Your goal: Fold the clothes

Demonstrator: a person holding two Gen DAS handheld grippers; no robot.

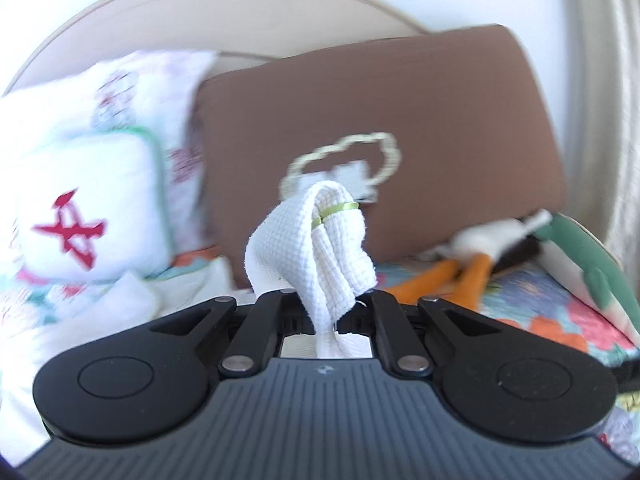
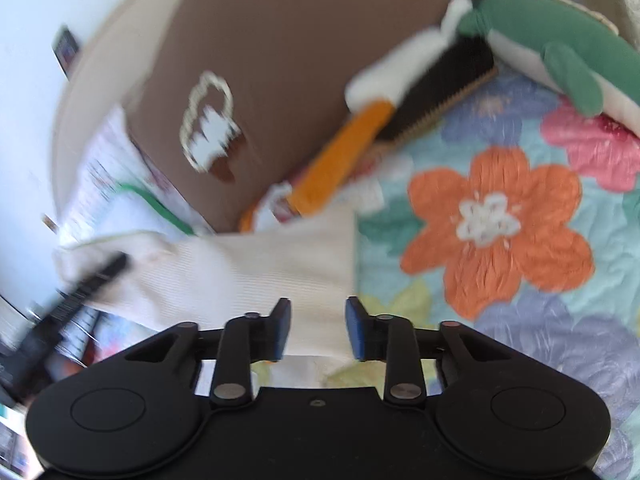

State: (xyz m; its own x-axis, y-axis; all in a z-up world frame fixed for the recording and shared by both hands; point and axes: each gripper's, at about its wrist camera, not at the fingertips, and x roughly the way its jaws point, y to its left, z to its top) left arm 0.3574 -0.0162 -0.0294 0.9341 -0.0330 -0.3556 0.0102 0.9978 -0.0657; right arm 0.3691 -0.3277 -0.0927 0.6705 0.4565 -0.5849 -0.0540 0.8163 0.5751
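Observation:
My left gripper [image 1: 326,312] is shut on a white waffle-knit garment [image 1: 316,240] with a thin green trim; a bunch of the cloth sticks up between the jaws. In the right wrist view the same garment [image 2: 256,276] stretches as a cream band across the floral bedspread [image 2: 520,240] toward the left gripper [image 2: 80,284], which shows dark and blurred at the left edge. My right gripper [image 2: 318,328] is open, its blue-padded fingers [image 2: 356,330] on either side of the garment's near edge, not closed on it.
A brown pillow [image 1: 380,120] with a cloud patch leans on the beige headboard [image 1: 200,8]. White cushions [image 1: 88,208] lie at the left. A stuffed toy [image 2: 420,92] with orange legs and a green plush [image 2: 560,40] lie at the pillow's right.

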